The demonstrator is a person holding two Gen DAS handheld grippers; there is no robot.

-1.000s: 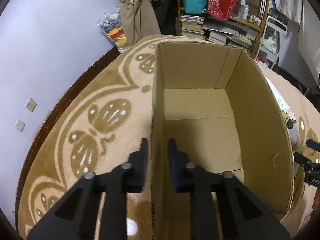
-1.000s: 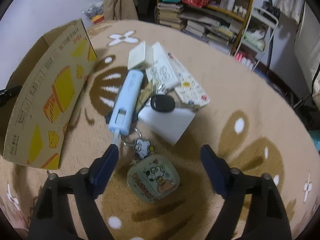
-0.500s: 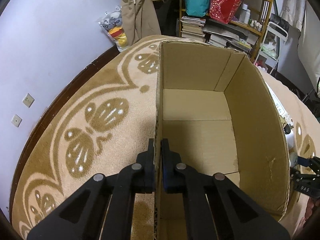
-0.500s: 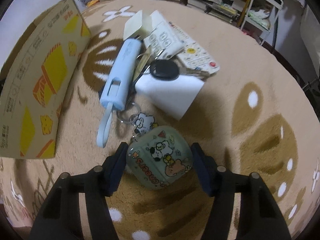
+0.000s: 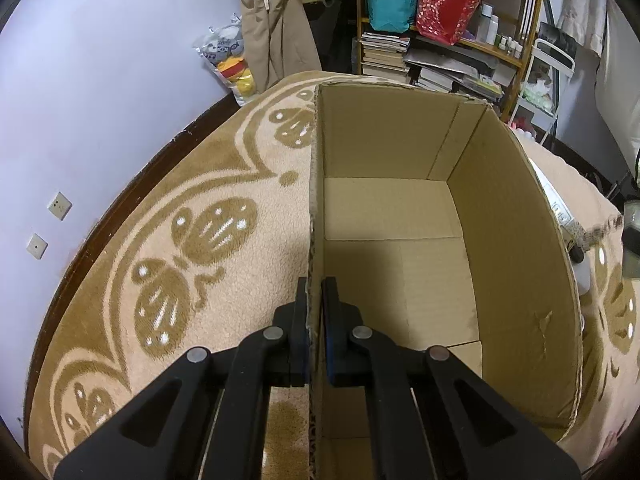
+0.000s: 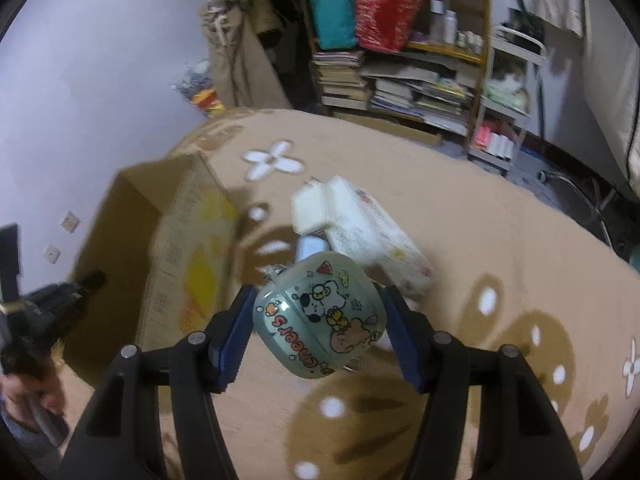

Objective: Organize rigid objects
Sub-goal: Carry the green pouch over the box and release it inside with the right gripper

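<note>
In the left wrist view, the patterned beige carpet (image 5: 208,216) spreads out on the left, bordered by a dark wooden edge against the lilac wall (image 5: 100,80). The left tongs (image 5: 315,292) are clenched on the near left wall of the cardboard box (image 5: 400,264), one finger outside and one inside, both pressed against the cardboard. The box stands open-topped on the carpet, and its bare floor shows no objects in the visible part. Beyond it, at the far side of the room, a shelf (image 5: 460,40) holds stacked books, a teal bag and a red bag.

In the right wrist view, the cardboard box (image 6: 180,264) sits at the left, its outer side printed with yellow shapes, and the left tongs (image 6: 94,280) appear blurred at its near edge. Right of the box, the right tongs (image 6: 320,320) are grasping a pale green cartoon-printed case (image 6: 320,316), held between the blue pads (image 6: 236,332) and lifted above the carpet. Just beyond the case lies the remaining pile: a light blue object (image 6: 310,246) mostly hidden behind the case, a white box (image 6: 310,208), and a white remote control (image 6: 384,240) angled toward the right. The image is motion-blurred, so finer details of the pile cannot be told.
</note>
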